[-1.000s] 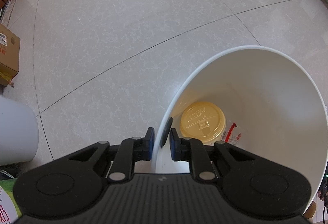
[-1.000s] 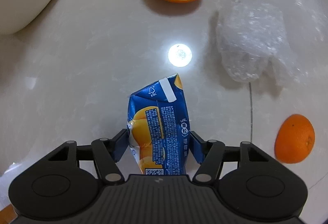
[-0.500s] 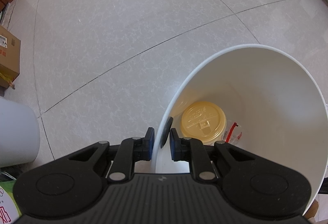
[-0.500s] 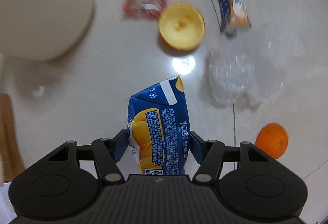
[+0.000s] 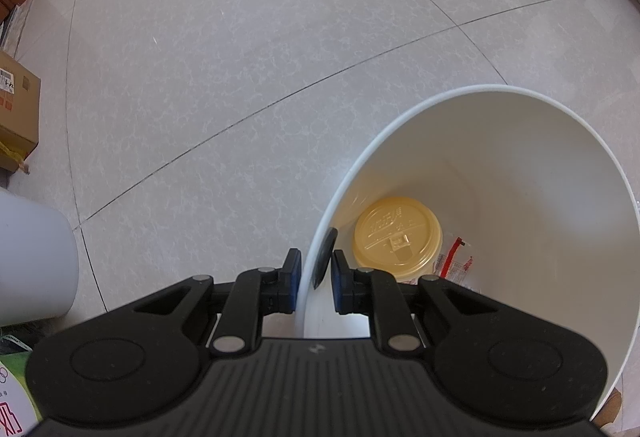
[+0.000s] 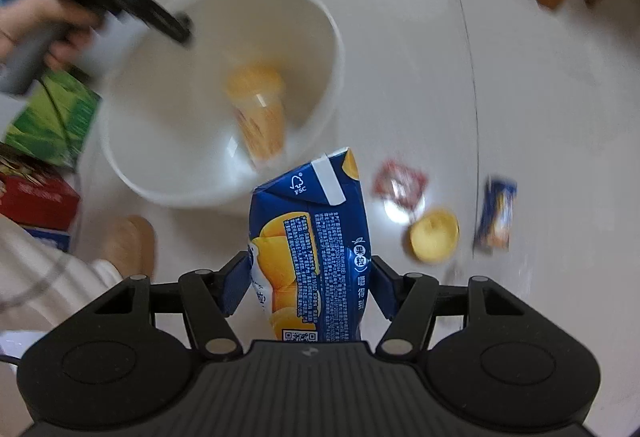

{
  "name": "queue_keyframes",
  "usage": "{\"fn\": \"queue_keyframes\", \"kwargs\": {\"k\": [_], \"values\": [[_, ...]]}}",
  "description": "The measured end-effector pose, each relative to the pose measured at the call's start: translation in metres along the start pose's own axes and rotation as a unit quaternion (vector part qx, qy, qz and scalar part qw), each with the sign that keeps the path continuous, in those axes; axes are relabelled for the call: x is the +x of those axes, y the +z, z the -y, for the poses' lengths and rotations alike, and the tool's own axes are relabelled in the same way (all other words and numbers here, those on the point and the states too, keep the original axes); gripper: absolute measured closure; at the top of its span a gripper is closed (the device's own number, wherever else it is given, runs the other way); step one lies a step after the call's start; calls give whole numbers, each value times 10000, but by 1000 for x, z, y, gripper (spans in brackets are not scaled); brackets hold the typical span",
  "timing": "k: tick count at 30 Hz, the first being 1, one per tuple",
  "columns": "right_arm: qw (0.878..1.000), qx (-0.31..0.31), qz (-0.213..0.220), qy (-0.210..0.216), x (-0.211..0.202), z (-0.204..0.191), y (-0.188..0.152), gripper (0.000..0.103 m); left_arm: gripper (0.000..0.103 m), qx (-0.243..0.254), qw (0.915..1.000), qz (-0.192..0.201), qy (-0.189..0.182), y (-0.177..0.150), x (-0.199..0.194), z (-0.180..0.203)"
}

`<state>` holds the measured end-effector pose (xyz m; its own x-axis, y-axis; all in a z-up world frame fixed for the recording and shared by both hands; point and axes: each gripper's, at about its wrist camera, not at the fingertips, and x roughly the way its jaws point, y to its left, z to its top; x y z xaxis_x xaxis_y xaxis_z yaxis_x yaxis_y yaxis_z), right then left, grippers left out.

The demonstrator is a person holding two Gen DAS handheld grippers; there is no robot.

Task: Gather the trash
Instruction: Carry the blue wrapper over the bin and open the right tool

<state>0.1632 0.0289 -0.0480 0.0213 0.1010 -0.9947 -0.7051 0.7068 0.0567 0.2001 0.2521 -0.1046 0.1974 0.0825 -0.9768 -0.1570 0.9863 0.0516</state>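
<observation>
The right wrist view is smeared with motion blur, so the white bin (image 6: pixel 224 93) and the litter on the floor (image 6: pixel 400 17) beyond it read only roughly. The right gripper (image 6: pixel 306 277) has its jaws half open, clamped on the blue juice carton (image 6: pixel 312 245), which stands up between them just beside the bin's near rim. The left gripper (image 5: pixel 314 277) pinches the bin's rim, jaws nearly closed. Inside the bin lies a yellow-lidded cup (image 5: pixel 396 235).
</observation>
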Motion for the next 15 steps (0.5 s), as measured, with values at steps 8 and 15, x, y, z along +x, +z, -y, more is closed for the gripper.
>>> {"fn": "queue_keyframes", "kwargs": {"k": [8,15], "values": [[9979,-458,447,75,-13,-32,55,35,89,18,10000,3,27,0,0,1],[9967,-587,502,256,-5,-49,78,28,89,36,10000,8,54,0,0,3]]}}
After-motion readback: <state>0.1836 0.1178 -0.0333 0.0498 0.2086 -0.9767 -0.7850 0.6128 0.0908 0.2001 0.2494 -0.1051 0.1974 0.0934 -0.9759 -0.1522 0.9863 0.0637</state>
